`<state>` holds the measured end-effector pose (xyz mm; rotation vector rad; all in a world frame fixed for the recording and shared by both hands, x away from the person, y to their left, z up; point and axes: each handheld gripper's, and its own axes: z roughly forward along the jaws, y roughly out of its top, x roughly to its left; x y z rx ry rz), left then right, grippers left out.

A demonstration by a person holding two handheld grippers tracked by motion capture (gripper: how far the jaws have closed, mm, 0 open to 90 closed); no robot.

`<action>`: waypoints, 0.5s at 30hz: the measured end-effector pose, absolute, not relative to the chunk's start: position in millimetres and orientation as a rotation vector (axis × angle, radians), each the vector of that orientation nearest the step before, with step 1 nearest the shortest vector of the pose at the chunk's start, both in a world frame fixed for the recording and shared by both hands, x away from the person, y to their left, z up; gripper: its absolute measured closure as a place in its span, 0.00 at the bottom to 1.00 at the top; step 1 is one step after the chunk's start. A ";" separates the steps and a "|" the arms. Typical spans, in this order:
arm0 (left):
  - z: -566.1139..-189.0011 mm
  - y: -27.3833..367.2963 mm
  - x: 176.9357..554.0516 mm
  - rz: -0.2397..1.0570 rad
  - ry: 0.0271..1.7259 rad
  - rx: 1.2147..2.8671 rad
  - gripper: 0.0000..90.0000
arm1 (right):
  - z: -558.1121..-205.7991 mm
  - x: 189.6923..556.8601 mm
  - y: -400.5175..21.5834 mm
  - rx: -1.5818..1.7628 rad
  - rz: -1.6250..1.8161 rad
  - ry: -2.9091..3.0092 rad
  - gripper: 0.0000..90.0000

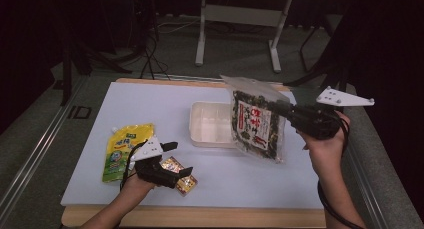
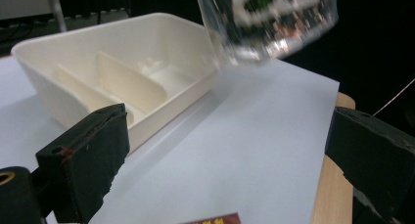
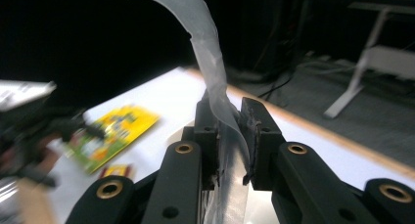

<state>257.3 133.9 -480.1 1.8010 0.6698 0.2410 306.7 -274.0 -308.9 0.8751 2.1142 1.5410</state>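
Clear snack bag hangs clamped in right claw; left claw gapes, grasping nothing.

light: room lying dim, white table glowing under overhead light | shadows: soft, falling beside the tray | blur: snack bag smearing in left gripper view; yellow pouch staying unsharp in right gripper view
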 end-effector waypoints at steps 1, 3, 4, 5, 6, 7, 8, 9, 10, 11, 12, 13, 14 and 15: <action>-482.5 134.3 257.1 0.243 0.681 1.795 0.03 | -308.2 310.1 -273.8 0.879 1.540 2.098 0.87; -484.8 134.9 257.0 0.239 0.688 1.791 0.03 | -308.4 317.1 -272.9 0.883 1.551 2.056 0.87; -488.0 135.3 256.4 0.244 0.709 1.794 0.03 | -308.6 320.9 -271.9 0.889 1.543 2.046 0.87; -489.1 135.3 255.9 0.242 0.720 1.798 0.02 | -309.3 324.6 -270.8 0.896 1.541 2.032 0.87; -490.2 135.3 255.8 0.237 0.729 1.797 0.02 | -310.2 328.2 -269.5 0.905 1.541 2.020 0.87; -491.2 135.6 255.6 0.241 0.734 1.799 0.02 | -311.4 331.9 -268.0 0.912 1.529 2.014 0.87; -492.0 135.5 255.5 0.249 0.737 1.803 0.01 | -313.2 335.7 -266.5 0.919 1.525 2.005 0.87; -492.6 135.6 255.4 0.256 0.738 1.803 0.01 | -315.4 339.7 -265.1 0.925 1.519 1.997 0.87; -493.2 135.8 255.3 0.260 0.738 1.803 0.01 | -317.9 343.4 -263.8 0.938 1.509 1.989 0.87; -493.6 136.1 255.5 0.259 0.738 1.801 0.01 | -320.7 347.6 -263.1 0.953 1.520 1.976 0.87; -494.0 136.4 255.8 0.258 0.740 1.797 0.01 | -323.3 351.5 -262.3 0.969 1.531 1.974 0.87; -494.4 136.8 255.8 0.262 0.740 1.794 0.01 | -326.1 355.1 -260.9 0.973 1.539 1.971 0.87; -494.8 137.3 255.7 0.266 0.739 1.793 0.01 | -328.8 358.0 -259.3 0.979 1.551 1.966 0.87; -495.3 137.2 255.8 0.261 0.740 1.790 0.01 | -331.4 361.1 -256.9 0.981 1.549 1.965 0.87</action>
